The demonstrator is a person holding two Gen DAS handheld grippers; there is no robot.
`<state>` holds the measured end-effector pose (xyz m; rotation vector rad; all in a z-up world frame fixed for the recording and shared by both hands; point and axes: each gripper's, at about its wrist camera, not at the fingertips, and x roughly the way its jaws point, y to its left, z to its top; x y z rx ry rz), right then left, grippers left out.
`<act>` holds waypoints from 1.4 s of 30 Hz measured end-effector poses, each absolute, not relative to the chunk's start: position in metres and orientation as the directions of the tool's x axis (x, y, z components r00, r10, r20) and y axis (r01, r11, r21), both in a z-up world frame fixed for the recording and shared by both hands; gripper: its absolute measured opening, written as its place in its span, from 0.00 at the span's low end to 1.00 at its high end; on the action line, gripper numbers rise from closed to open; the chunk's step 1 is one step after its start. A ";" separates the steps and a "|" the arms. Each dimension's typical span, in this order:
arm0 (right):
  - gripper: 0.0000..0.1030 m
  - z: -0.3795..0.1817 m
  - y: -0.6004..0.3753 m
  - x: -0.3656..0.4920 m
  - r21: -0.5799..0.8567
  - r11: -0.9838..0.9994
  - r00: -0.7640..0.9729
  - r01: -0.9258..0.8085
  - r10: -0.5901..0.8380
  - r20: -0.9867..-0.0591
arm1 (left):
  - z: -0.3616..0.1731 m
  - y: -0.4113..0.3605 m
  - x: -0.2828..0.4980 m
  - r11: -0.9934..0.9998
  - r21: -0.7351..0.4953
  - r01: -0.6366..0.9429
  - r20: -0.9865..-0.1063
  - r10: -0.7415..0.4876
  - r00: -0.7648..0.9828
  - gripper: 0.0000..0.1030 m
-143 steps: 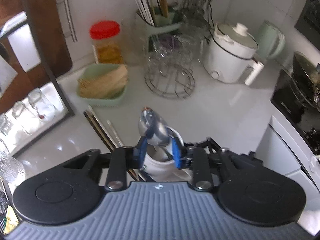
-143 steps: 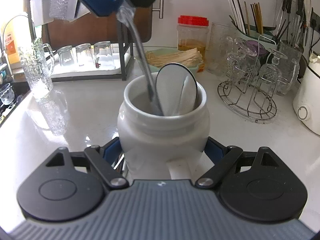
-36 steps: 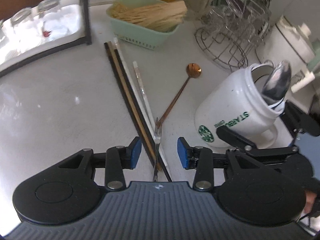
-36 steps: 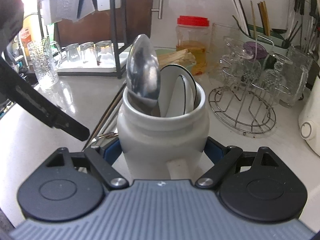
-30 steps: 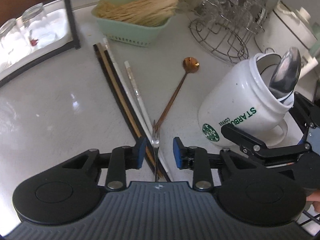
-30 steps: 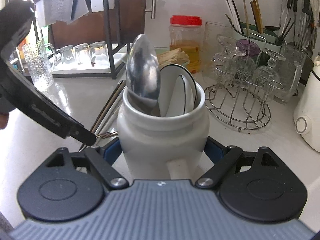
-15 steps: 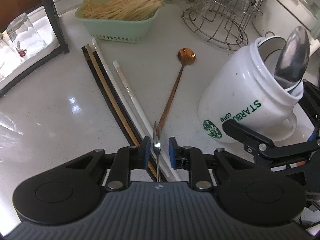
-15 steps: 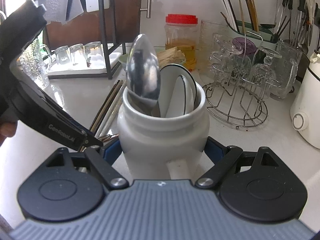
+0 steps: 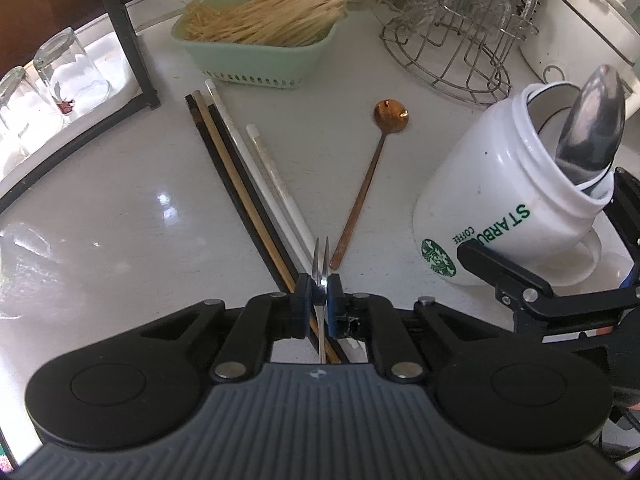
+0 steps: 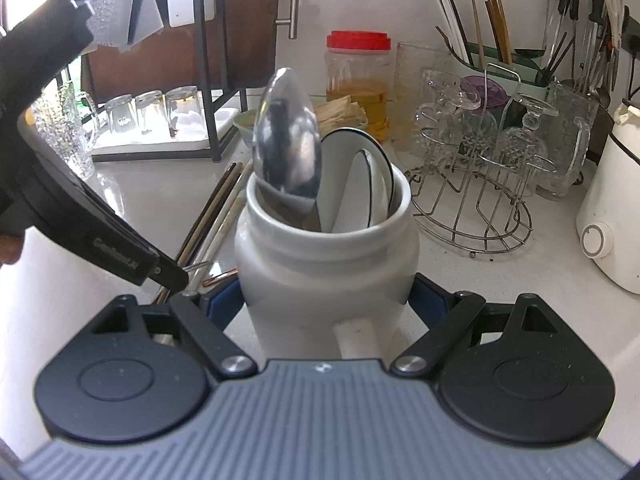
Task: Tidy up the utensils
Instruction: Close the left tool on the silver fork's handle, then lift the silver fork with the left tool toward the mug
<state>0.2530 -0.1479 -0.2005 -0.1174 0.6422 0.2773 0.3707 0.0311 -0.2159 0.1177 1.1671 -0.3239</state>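
My left gripper is shut on a small silver fork, tines pointing forward, low over the white counter. Several chopsticks and a copper long-handled spoon lie on the counter just ahead of it. My right gripper is shut on a white Starbucks mug, also in the left wrist view. The mug holds a large silver spoon and a white ceramic spoon. The left gripper's body shows at the left of the right wrist view.
A green basket of sticks and a wire glass rack stand behind the utensils. A black-framed rack with upturned glasses is at the left. A white cooker stands at the back right. A red-lidded jar and a chopstick holder line the wall.
My left gripper has closed on the small fork and lowered slightly toward the counter. The right gripper has kept its hold on the mug and stayed nearly still.
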 end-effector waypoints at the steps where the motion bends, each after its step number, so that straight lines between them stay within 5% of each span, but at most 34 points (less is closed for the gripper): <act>1: 0.88 -0.201 -0.148 0.253 -0.023 0.957 0.766 -0.290 0.218 -0.604 | -0.215 0.031 0.371 0.948 -0.076 0.308 -0.915 -0.189 0.355 0.09; 42: 0.88 -0.195 -0.121 0.237 -0.029 0.972 0.734 -0.232 0.155 -0.661 | -0.162 0.083 0.325 0.968 -0.214 0.134 -0.831 -0.253 0.495 0.09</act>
